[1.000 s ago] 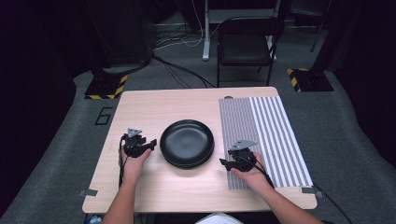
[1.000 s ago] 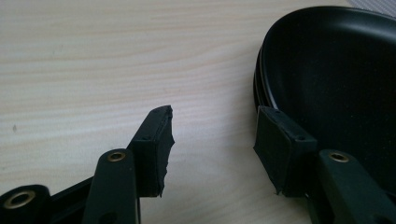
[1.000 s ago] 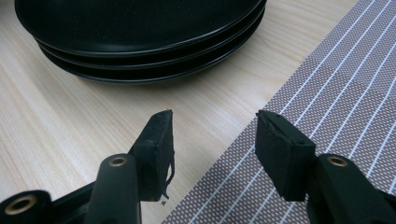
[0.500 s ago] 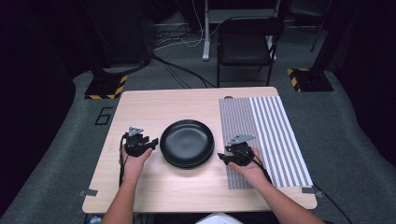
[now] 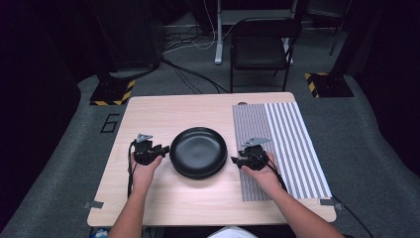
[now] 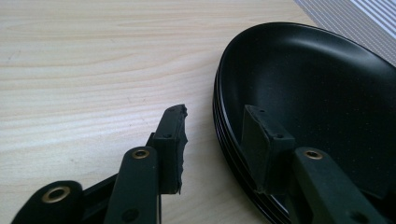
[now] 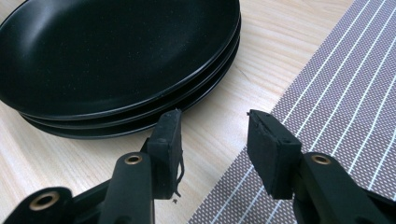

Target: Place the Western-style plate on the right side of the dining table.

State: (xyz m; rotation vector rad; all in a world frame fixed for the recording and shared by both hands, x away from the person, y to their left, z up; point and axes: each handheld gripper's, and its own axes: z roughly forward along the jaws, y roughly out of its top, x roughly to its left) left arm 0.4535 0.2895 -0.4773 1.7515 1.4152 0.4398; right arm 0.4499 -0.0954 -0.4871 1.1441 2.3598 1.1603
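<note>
Flanking plate stack point(image 5: 198, 151) | left gripper point(image 5: 157, 149) straddling rim | right gripper point(image 5: 238, 160) beside, closing

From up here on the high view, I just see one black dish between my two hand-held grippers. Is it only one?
Observer: No. The right gripper view shows a stack of three black plates.
Operator: Has my left one grabbed it?
Observer: Not yet. The left hand-held gripper has just been closing, with the stack's rim between its jaws. One jaw is over the top plate, and the other is outside, with a gap to the rim.
Operator: And my right one?
Observer: The right hand-held gripper has been closing too, with just bare table between its jaws. One jaw is by the lowest plate's rim, and the other is over the edge of the striped placemat.
</note>
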